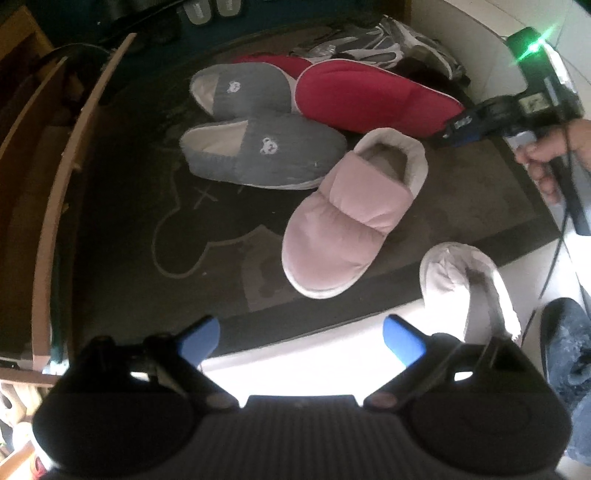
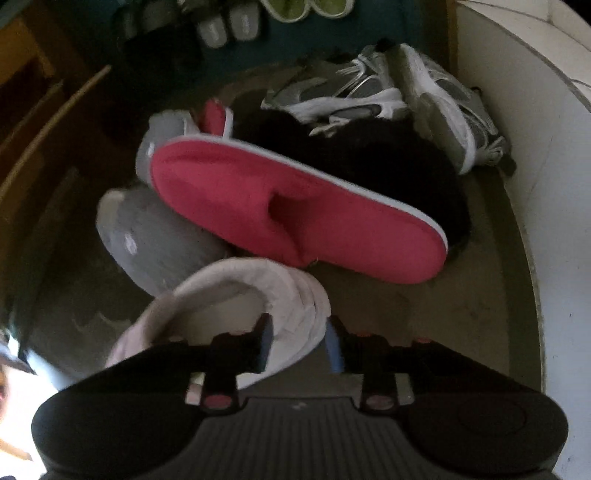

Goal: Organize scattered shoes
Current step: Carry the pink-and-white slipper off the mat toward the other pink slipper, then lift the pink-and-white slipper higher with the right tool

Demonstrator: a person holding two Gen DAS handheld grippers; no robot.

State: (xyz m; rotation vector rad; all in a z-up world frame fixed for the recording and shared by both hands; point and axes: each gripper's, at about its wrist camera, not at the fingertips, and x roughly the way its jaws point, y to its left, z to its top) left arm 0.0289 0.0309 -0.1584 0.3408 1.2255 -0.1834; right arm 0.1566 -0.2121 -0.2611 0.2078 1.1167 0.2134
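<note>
On a dark mat lie two grey slippers, two red slippers and a pink padded slipper. A second pink slipper lies at the mat's near right edge. My left gripper hangs open over the mat's near edge, with nothing between its fingers. In the right wrist view my right gripper straddles the white collar of the pink slipper; its jaws stand apart, and the collar is between them. A red slipper lies just beyond. A hand holds the right gripper.
Grey-and-white sneakers sit at the back right against a white wall. A wooden shelf unit runs along the left. More shoes line the far side. A dark furry thing lies behind the red slipper.
</note>
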